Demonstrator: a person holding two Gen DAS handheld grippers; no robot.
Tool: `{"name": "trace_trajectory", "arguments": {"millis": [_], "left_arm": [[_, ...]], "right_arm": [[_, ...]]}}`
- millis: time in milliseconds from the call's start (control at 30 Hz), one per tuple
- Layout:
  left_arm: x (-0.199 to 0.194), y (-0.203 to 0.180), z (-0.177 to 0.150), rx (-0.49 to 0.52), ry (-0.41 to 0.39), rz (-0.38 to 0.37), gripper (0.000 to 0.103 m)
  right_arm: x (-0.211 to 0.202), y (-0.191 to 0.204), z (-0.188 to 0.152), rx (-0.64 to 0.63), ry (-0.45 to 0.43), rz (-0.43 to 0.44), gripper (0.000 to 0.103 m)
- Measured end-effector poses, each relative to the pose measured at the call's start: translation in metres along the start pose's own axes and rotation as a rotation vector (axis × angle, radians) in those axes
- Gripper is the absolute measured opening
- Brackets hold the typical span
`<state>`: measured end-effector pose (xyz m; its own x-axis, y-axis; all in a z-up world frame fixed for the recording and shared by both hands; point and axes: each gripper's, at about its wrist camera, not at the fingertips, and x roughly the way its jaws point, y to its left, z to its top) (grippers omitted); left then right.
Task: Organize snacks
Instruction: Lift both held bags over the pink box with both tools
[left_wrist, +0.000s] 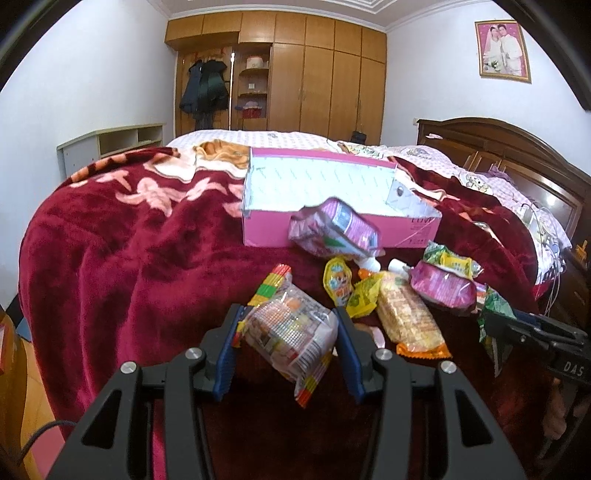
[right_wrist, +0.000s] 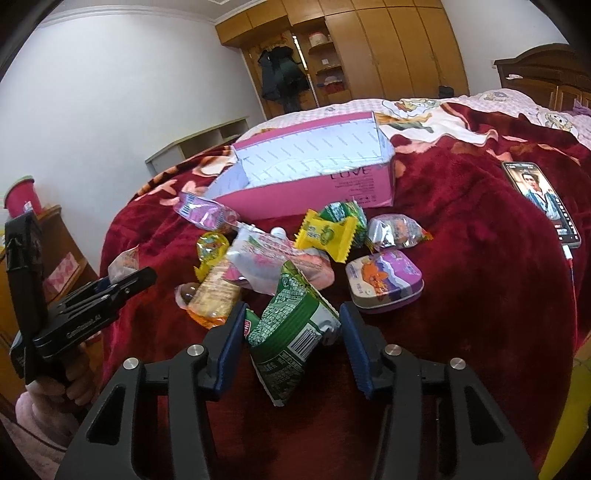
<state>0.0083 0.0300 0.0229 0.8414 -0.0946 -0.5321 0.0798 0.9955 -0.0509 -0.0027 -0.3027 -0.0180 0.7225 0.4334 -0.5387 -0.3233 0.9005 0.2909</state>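
1. White walls (left_wrist: 110, 74) with a moulded ceiling edge.
2. A wooden wardrobe (left_wrist: 325, 74) fills the far wall; dark coats (left_wrist: 203, 88) hang at its left.
3. A bed (left_wrist: 110, 236) under a red blanket, with a dark headboard (left_wrist: 517, 147).
4. A framed photo (left_wrist: 503, 51) hangs on the right wall.

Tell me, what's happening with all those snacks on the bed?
A person is sorting snacks with a gripper in each hand. The left gripper holds a clear packet with colourful edges. The right gripper has a green packet between its pads, though the right pad may not be touching it. The pink box behind the pile looks empty, and more snacks lie on the red blanket.
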Motion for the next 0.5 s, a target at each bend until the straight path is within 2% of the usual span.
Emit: {"name": "trace_trajectory", "arguments": {"millis": [367,500], "left_arm": [[0.005,-0.005,0.035,0.032,-0.018,-0.030,0.050],[0.013,-0.004,0.054,0.024,-0.013,-0.064,0.050]], "right_arm": [[-0.004,0.008,0.033,-0.048,-0.008,0.024,0.051],[0.000,0.008,0.047,-0.052,-0.015,0.028,0.051]]}}
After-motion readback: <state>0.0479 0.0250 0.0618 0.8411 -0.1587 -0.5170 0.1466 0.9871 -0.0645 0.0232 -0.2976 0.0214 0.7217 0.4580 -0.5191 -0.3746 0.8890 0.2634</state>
